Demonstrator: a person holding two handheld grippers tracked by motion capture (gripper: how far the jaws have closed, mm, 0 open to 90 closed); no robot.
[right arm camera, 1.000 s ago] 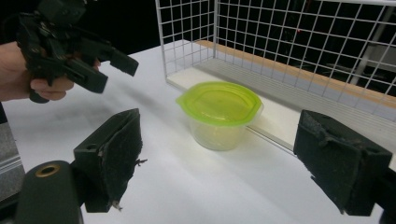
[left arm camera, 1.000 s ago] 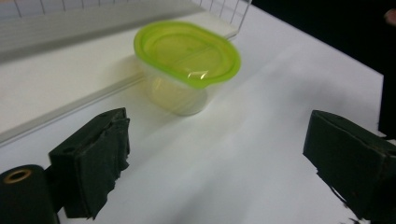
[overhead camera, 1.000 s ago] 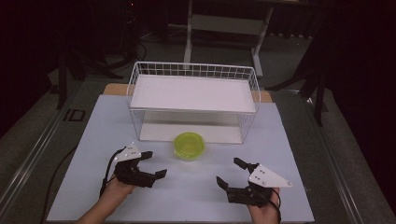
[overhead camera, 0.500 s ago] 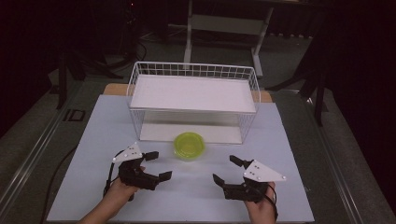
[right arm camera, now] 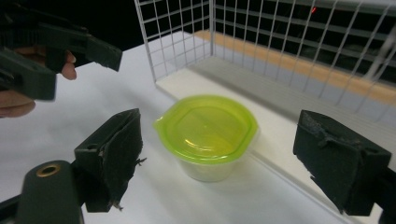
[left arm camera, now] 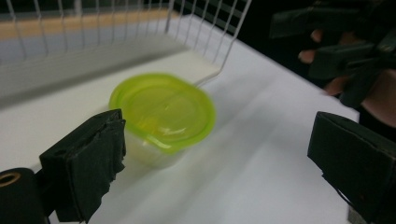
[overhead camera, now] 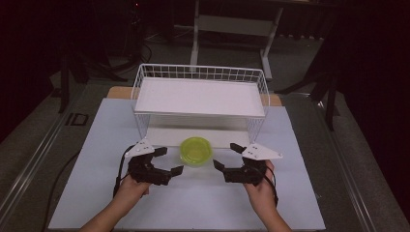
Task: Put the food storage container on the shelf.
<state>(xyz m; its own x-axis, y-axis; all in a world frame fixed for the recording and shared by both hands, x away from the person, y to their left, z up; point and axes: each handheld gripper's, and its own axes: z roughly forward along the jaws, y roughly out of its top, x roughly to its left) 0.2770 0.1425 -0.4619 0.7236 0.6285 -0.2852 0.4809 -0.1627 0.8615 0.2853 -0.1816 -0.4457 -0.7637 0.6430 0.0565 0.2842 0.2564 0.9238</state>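
Green-lidded container (overhead camera: pixel 196 151) is sitting on the white tabletop (overhead camera: pixel 290 203), right at the front edge of the wire basket (overhead camera: pixel 200 99). Left tool (overhead camera: pixel 165 162) and right tool (overhead camera: pixel 226 157) are on either side of it, both spread wide, neither touching it, nothing held.

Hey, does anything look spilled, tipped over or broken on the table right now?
Nothing stands out. The lidded green container sits upright in front of the wire rack, lid on, and both grippers, left and right, are open beside it.
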